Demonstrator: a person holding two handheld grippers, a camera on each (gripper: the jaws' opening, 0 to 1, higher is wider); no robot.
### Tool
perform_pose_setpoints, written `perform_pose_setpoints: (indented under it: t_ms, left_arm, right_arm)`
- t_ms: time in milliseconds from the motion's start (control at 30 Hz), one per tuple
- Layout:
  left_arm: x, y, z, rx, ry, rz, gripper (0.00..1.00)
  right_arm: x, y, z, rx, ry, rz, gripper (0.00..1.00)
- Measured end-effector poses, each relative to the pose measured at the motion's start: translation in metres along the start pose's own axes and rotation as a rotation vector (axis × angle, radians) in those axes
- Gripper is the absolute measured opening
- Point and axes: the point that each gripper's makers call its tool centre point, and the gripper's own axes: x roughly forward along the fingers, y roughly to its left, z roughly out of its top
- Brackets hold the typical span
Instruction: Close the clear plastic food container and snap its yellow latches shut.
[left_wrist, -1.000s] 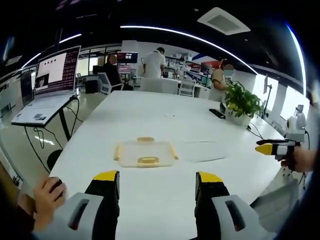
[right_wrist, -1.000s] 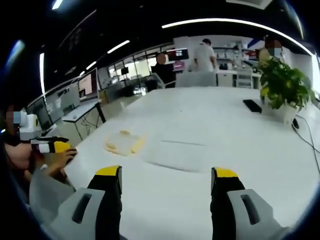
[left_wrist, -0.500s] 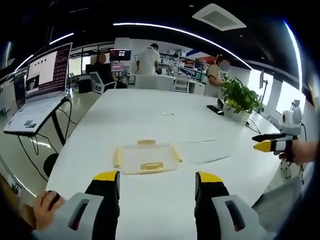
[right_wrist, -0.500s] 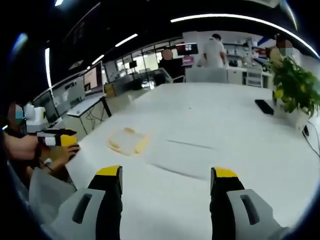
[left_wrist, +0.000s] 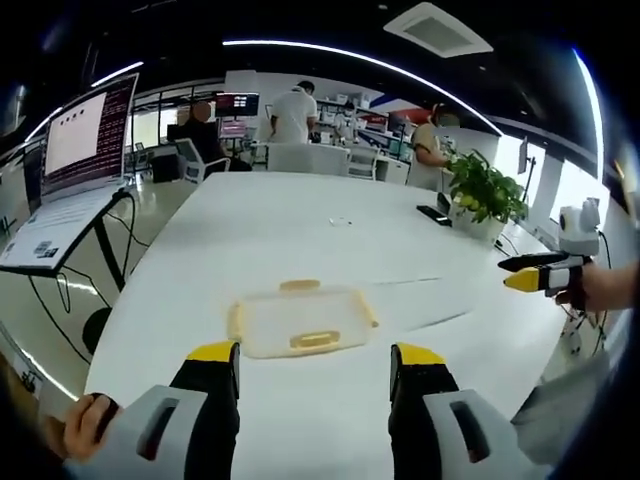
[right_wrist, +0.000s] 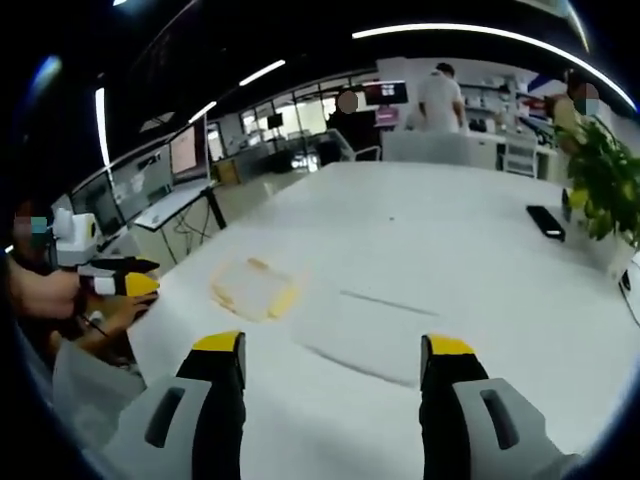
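Left gripper view: the left gripper (left_wrist: 313, 358) has its jaws spread wide with nothing between them, hanging just short of the clear plastic food container (left_wrist: 300, 317) on the white table (left_wrist: 300, 215). The container lies flat, a yellow latch (left_wrist: 314, 340) on its near edge and more yellow along the other edges. Just beside the container on its right lies a flat clear sheet (left_wrist: 425, 297), probably the lid, though it's too faint to be sure. The right gripper (left_wrist: 528, 273) hangs off past that sheet, held in a hand, well apart from the container.

Right gripper view: the right gripper's (right_wrist: 333, 358) jaws are wide apart too, gripping nothing. The container (right_wrist: 252, 289) lies well ahead on the table, with the clear sheet (right_wrist: 375, 325) next to it on the nearer side. The left gripper (right_wrist: 118, 283) hovers beyond the container.

So basically nothing looks done yet: nobody's touching the container, and closing it plus snapping every latch is all still to come.
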Motion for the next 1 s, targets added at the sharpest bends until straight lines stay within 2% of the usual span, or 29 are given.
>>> perform_pose_setpoints:
  t_ms: [167,500,1000]
  left_arm:
    - [0.012,0.005,0.002,0.000,0.005,-0.004,0.56]
    - [0.031,0.015,0.020,0.020,0.001,-0.024,0.56]
    - [0.051,0.016,0.032,0.154,0.030,-0.091,0.56]
  right_arm:
    - [0.015,0.002,0.009,-0.029,0.010,0.023,0.68]
    - [0.040,0.009,0.027,-0.079,0.013,0.072,0.68]
    - [0.066,0.028,0.038,-0.167,0.050,0.169,0.67]
